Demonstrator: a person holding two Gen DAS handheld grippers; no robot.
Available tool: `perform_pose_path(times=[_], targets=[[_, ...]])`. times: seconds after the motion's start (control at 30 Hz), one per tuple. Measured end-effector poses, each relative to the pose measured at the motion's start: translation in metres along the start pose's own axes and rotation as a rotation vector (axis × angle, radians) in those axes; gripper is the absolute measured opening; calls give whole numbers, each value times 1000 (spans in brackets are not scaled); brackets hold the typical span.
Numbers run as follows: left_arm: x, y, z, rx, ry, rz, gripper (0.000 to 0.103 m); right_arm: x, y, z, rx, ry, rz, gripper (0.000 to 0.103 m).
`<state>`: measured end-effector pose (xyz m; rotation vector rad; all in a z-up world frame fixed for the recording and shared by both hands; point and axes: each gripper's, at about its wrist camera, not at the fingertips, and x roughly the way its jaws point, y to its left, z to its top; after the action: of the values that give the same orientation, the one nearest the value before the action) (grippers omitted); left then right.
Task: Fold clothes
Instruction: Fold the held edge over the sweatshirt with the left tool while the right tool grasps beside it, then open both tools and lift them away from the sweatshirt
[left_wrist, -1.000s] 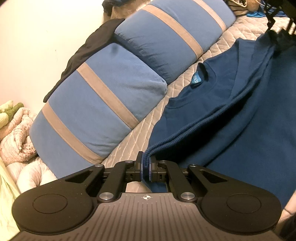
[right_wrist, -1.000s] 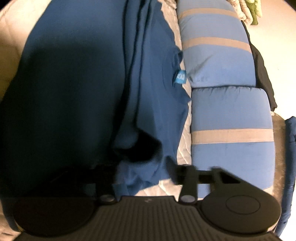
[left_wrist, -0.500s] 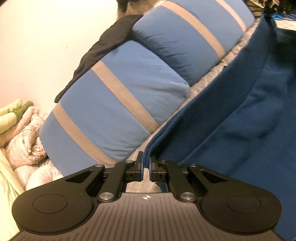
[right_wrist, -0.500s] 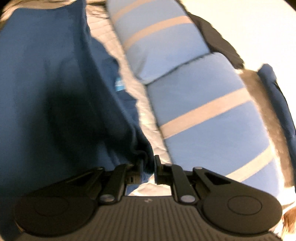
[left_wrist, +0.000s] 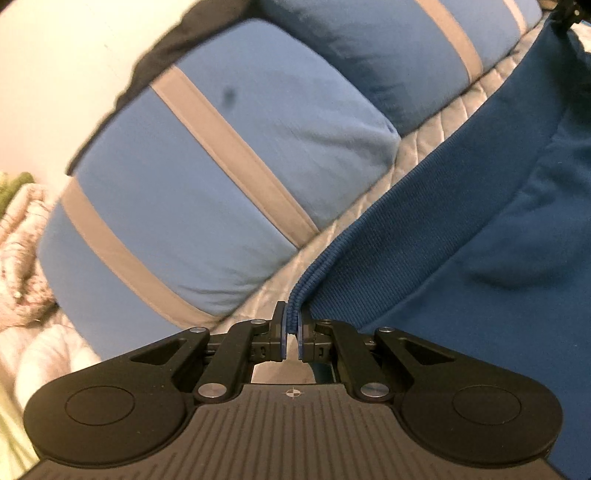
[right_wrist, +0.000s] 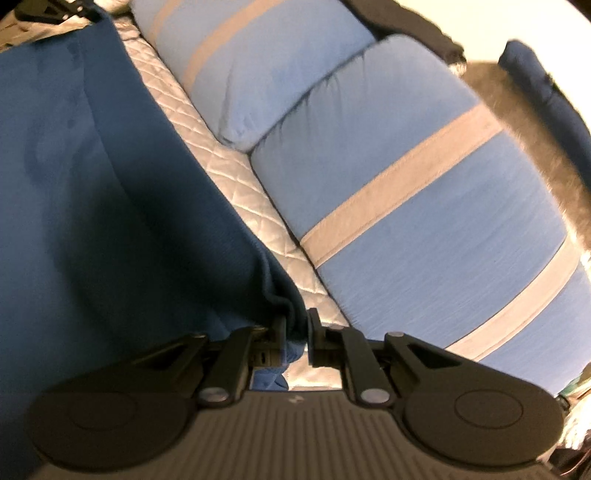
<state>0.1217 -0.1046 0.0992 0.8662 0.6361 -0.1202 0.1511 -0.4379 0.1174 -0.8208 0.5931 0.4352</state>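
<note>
Left gripper (left_wrist: 291, 334): jaws closed on the ribbed hem of the dark blue sweatshirt (left_wrist: 480, 236). Right gripper (right_wrist: 295, 339): jaws clamped on a bunched edge of the same garment (right_wrist: 92, 206), stretched between the two above the quilted bedcover (right_wrist: 236, 177). Alongside: two blue pillows (left_wrist: 207, 177) with grey stripes.

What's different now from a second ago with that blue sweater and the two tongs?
The right tongs, open a second ago, have closed on a bunched edge of the dark blue knit sweater. The sweater's ribbed hem has been pulled up and over, and now hides the neck label that showed before. The left tongs keep their pinch on the hem. The blue pillows with grey stripes and the quilted bedcover lie as before.
</note>
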Motion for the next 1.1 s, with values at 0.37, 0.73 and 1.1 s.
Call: perform_pose_path(times=[0.37, 0.73, 1.1], targets=[[50, -19, -10, -8, 86, 6, 9, 60, -3, 4, 78, 78, 1, 9], [30, 39, -33, -365, 108, 89, 73, 42, -56, -28, 485, 91, -84, 85], [-21, 50, -74, -524, 71, -93, 73, -12, -54, -77, 738, 82, 100, 94]])
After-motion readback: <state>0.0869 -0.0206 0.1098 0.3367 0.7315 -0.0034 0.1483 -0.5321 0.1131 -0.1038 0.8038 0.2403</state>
